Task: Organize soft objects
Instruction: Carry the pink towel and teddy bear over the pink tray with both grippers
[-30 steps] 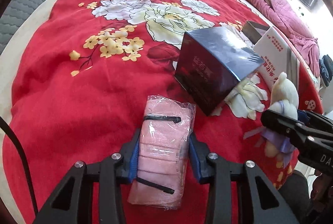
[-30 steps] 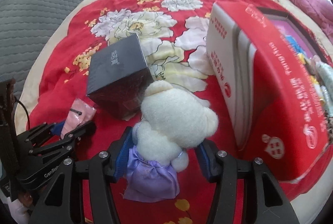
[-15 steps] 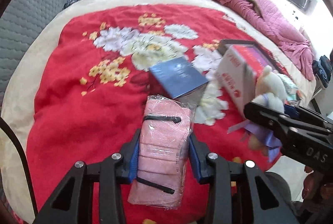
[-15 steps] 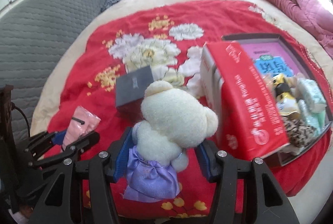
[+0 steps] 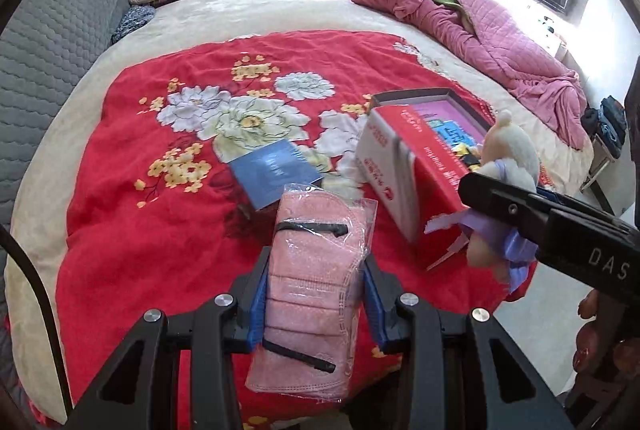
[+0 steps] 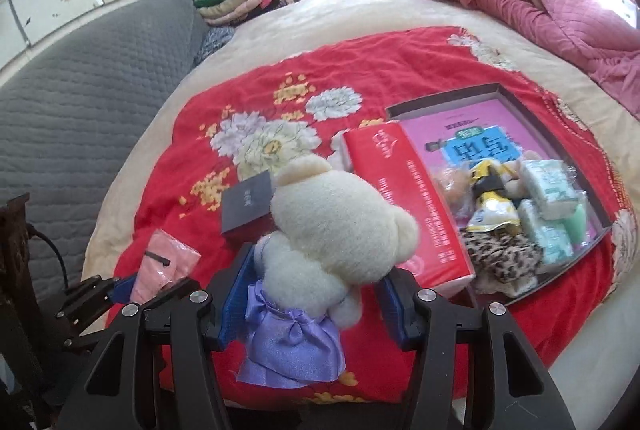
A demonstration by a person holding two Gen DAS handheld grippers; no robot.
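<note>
Both loads hang clear above the red floral blanket on the bed, so the step in hand looks like the carry to the open tray-like box at the blanket's right edge. To do it well, bring the bulkier load first: the right gripper is clamped on the cream plush toy around its purple-skirted body, and that toy needs the bare pink floor at the tray's far end. Keep it above the upright red box standing against the tray's near wall, then lower before letting go. The left gripper pinches the bagged pink cloth by its sides; being flat, it can follow on top.

The tray already holds a leopard-print fabric piece, wrapped pale green packs, a yellow-and-black item, possibly a doll, and a printed blue sheet beneath. The small dark box on the blanket is closed
</note>
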